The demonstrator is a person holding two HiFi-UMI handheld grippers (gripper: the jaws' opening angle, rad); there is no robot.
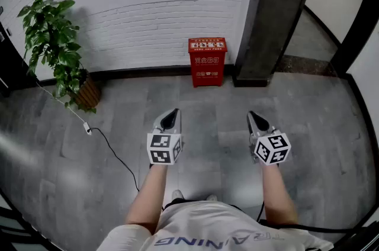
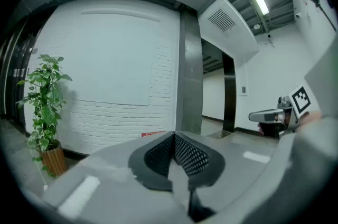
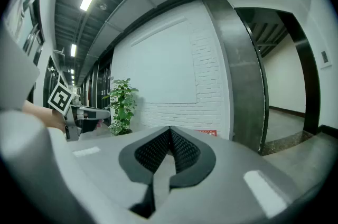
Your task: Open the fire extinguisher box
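A red fire extinguisher box stands on the floor against the white brick wall, its lid down. In the left gripper view only a sliver of the red box shows above the jaws; the right gripper view catches the box's top too. My left gripper is shut and holds nothing, well short of the box. The right gripper is likewise shut and empty, to the box's front right. Both sets of jaws meet at their tips in the left gripper and right gripper views.
A potted plant stands at the left by the wall, with a cable trailing across the grey floor. A dark pillar rises right of the box. A doorway opens beyond the pillar.
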